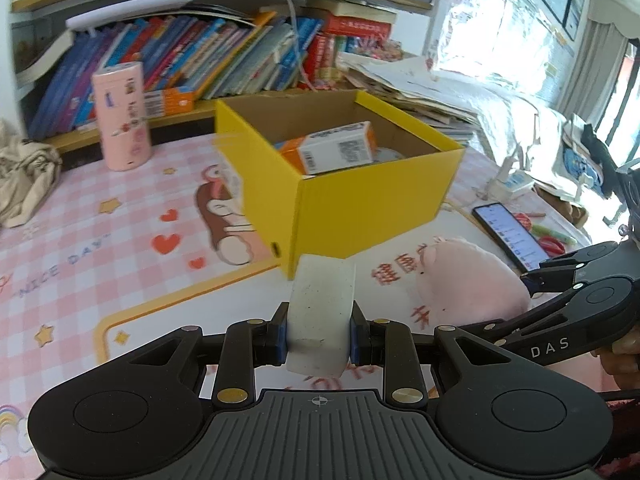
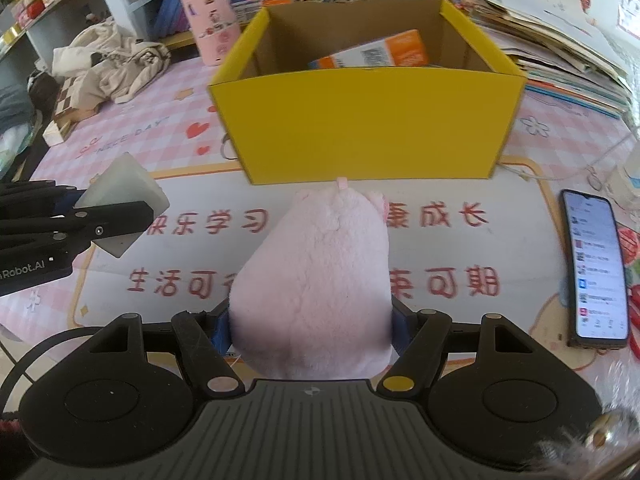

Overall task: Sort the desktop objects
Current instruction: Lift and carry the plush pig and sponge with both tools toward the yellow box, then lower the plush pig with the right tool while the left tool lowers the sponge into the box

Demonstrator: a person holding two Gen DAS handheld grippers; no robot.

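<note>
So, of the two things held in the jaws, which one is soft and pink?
The pink plush toy, held by the right gripper. The left gripper holds a hard white block instead.

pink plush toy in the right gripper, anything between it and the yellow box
Nothing: in the right wrist view only bare printed desk mat separates the pink plush toy from the yellow box.

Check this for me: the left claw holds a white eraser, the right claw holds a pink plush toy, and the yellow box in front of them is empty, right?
Not quite: the yellow box is not empty. The right wrist view shows an orange and white carton lying inside it. The rest stands: the left claw holds the white eraser and the right claw holds the pink plush toy.
</note>
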